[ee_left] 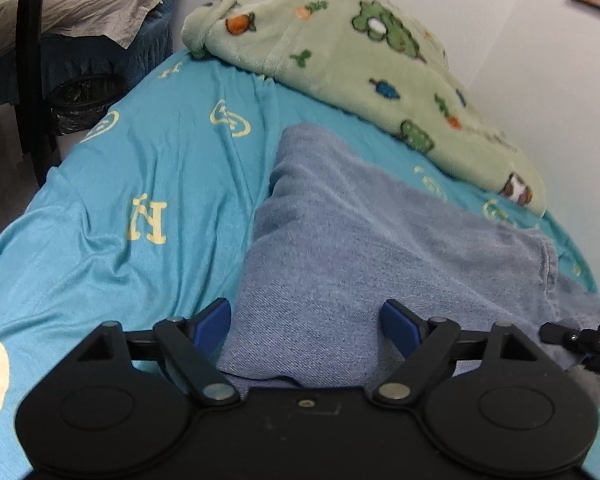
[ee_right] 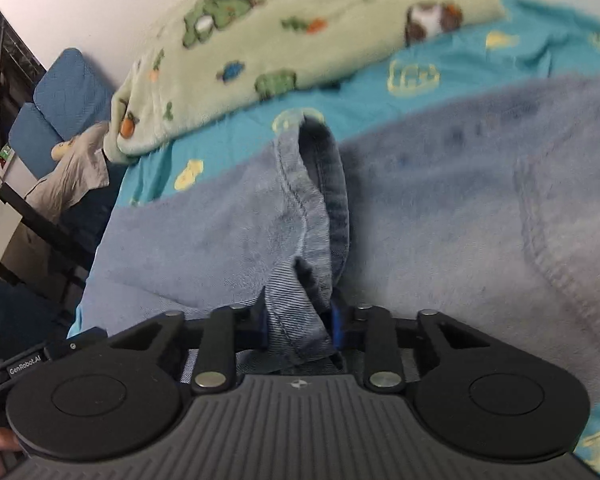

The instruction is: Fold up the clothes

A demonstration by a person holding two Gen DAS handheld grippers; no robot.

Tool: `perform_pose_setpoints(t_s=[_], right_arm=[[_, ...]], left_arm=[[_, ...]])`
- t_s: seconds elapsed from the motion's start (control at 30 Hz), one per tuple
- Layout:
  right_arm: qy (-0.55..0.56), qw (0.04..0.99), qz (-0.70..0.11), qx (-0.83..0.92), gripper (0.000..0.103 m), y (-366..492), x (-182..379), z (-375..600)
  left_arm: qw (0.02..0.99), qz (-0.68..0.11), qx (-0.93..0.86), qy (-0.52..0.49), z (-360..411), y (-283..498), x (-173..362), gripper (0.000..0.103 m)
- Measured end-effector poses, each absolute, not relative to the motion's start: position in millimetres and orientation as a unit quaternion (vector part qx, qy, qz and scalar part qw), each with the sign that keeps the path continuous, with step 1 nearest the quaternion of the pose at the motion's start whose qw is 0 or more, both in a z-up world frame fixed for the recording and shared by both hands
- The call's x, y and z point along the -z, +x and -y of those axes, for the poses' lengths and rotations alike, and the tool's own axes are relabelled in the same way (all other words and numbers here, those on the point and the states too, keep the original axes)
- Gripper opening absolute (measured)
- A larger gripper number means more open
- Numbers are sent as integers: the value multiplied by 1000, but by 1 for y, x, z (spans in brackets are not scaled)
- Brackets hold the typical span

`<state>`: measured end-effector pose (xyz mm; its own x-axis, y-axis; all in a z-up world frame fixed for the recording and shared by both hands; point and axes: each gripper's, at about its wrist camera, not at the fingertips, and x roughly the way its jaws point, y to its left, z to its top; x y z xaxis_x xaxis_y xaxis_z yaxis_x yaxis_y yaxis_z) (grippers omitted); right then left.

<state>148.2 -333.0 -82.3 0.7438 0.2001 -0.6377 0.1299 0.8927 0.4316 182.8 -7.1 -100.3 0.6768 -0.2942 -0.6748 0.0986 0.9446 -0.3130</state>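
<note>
A pair of light blue jeans lies on a bed with a turquoise sheet. My left gripper is open, its blue-padded fingers standing wide apart just above the near end of a jeans leg. My right gripper is shut on a hemmed edge of the jeans, which rises in a fold in front of it. The rest of the jeans spreads to the right in the right wrist view. Part of the right gripper shows at the right edge of the left wrist view.
A green fleece blanket with cartoon prints lies bunched along the white wall at the far side of the bed; it also shows in the right wrist view. A dark chair, a black bin and a blue sofa stand left of the bed.
</note>
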Motion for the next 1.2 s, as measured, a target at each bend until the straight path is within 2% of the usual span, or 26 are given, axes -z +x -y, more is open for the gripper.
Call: perform_pose_setpoints(t_s=[0.07,0.17,0.33,0.4,0.5,0.67,0.73,0.8,1.0,1.07,1.2], right_arm=[[209,921,-328,-19,20,141,62,330],[193,925,-328,-9,19,133,52,329],[217,887,-408,23,20,132,98,344],[246,876,-414,28,23,132,109,350],[292,873,-388,49,33,120,97,368],[357,871,-315,117,59,82,68,413],[382,867,-285,144,67,67,57,431],[439,836,-274,184,67,53,62,460],[643,678,-241,263,70,25,126,521],[653,669,-254,248,79,39,139,528],[645,676,-261,241,79,64,150,534]], left_arm=[[910,-373,115,-140,4,178,91,81],[917,-351,123,-146,3,171,78,81],[920,-353,122,-117,10,171,81,81],[918,-363,122,-105,14,174,90,81],[912,-383,119,-85,18,177,105,81],[910,-389,114,-91,17,179,110,81],[910,-388,113,-90,18,178,110,81],[911,-388,112,-89,18,178,109,81],[910,-387,110,-95,17,177,108,81],[911,-387,110,-92,18,177,108,82],[911,-387,111,-91,18,176,109,82]])
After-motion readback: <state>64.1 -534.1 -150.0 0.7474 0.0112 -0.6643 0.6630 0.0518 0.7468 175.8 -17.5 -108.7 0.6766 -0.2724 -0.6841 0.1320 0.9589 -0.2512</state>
